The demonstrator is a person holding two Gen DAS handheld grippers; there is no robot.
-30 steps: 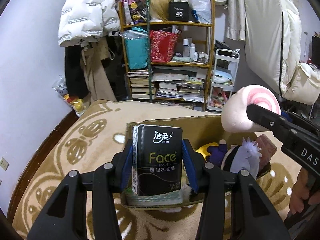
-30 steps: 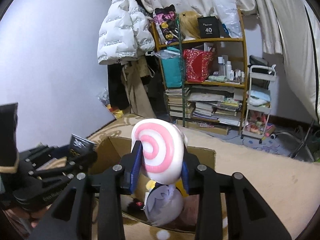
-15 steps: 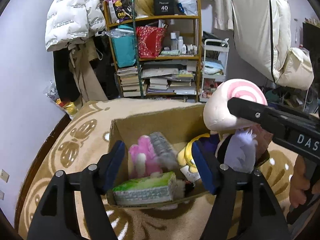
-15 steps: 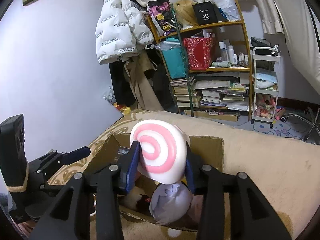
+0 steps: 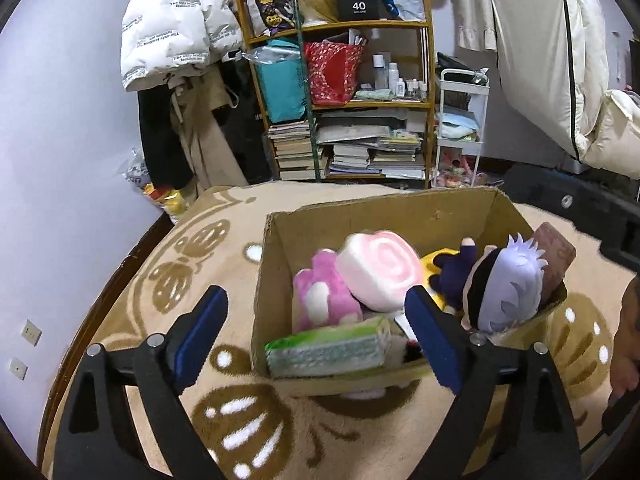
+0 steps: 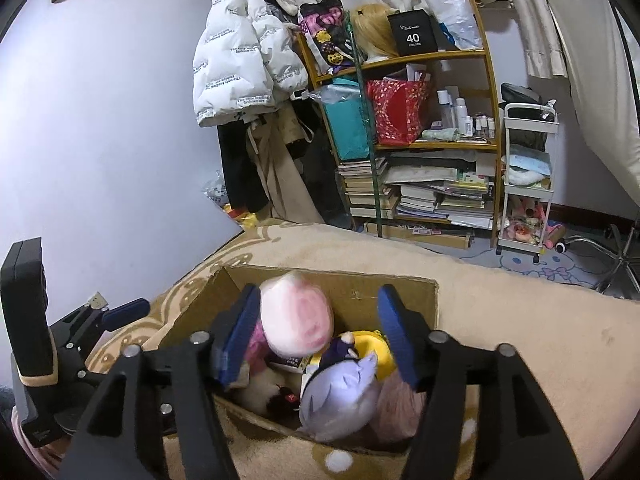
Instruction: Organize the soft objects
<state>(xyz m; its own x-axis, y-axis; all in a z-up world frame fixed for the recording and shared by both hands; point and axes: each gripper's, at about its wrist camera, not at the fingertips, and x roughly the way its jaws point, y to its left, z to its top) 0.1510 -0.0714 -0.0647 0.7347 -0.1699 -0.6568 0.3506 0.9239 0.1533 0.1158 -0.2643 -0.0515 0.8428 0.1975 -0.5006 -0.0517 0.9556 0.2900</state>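
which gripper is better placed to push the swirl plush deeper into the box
Right, probably: the right gripper hangs open directly over the swirl plush inside the box. The left gripper is open at the box's near wall.

Matt brown cardboard box holds fuzzy plush toys on a rough, deep-pile blanket at 6 o'clock.
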